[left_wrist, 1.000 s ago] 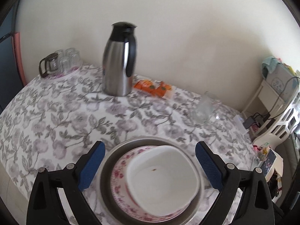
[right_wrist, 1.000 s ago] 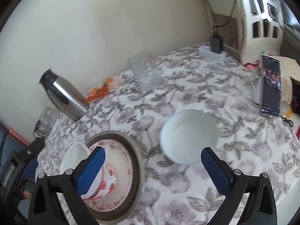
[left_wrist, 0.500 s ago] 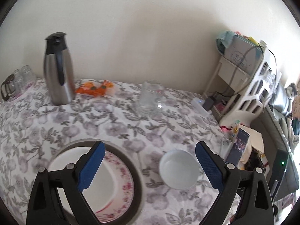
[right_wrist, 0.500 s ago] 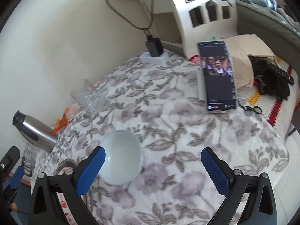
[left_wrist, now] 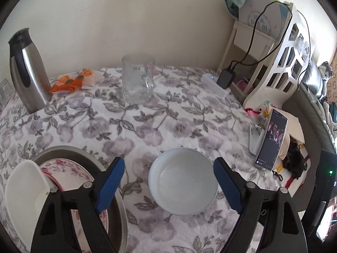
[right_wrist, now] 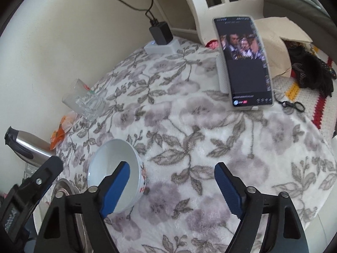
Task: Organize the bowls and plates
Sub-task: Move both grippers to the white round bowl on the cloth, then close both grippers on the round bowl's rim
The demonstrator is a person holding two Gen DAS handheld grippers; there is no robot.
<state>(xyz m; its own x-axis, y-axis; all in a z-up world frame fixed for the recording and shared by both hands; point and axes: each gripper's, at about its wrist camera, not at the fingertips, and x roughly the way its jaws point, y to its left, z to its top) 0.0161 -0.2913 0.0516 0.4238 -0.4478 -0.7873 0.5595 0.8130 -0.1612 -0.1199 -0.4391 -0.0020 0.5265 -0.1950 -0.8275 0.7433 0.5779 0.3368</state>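
A white bowl point(left_wrist: 182, 181) stands on the floral tablecloth, between the fingers of my open left gripper point(left_wrist: 168, 184), which hangs above it. At the left a metal tray point(left_wrist: 88, 158) holds a pink floral plate point(left_wrist: 69, 168) with a white square bowl point(left_wrist: 23, 191) on it. In the right wrist view the white bowl point(right_wrist: 113, 168) lies left of my open, empty right gripper point(right_wrist: 171, 186), partly behind its left finger. The left gripper's body point(right_wrist: 31, 187) shows at the far left.
A steel thermos point(left_wrist: 27, 69), an orange snack packet point(left_wrist: 71, 81) and a glass mug point(left_wrist: 138, 78) stand at the back of the table. A phone point(right_wrist: 244, 63) leans at the right edge. A power strip with charger point(right_wrist: 162, 42) and a white shelf point(left_wrist: 282, 48) are behind.
Both grippers have swung to the right. The left gripper went from over the tray stack to over the lone white bowl. The right gripper went past that bowl toward the phone.
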